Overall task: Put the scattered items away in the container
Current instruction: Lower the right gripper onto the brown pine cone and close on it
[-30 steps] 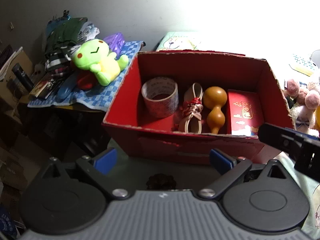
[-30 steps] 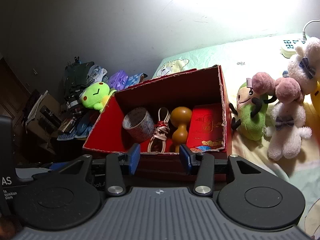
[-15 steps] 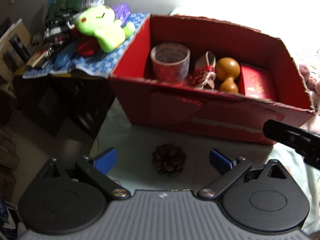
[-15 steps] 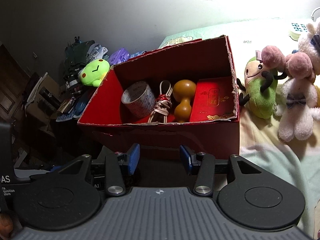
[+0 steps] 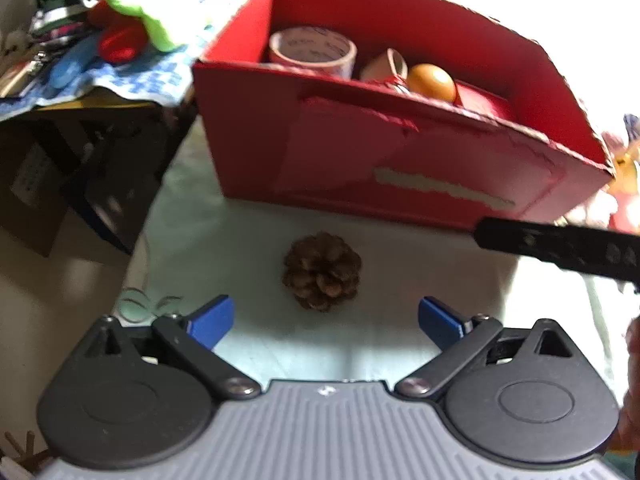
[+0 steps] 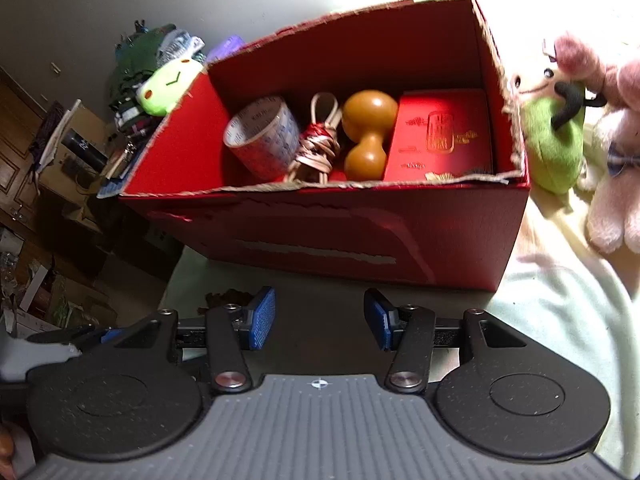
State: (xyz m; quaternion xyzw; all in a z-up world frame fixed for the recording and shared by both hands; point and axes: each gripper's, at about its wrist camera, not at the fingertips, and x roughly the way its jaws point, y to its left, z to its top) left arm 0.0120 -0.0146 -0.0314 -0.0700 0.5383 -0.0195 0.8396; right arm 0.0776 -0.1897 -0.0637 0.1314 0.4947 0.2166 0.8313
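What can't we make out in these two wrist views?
- Brown pine cone: right wrist view shows only a sliver; the right gripper, whose jaws are opening with nothing between them, has a finger covering the rest.
- Red cardboard box: left wrist view, its near wall hides the floor and the lower part of the contents.
- Pink plush toy: right wrist view, cut off by the frame edge.

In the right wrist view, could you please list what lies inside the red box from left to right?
Tape roll → bundled cord → gourd → red booklet.
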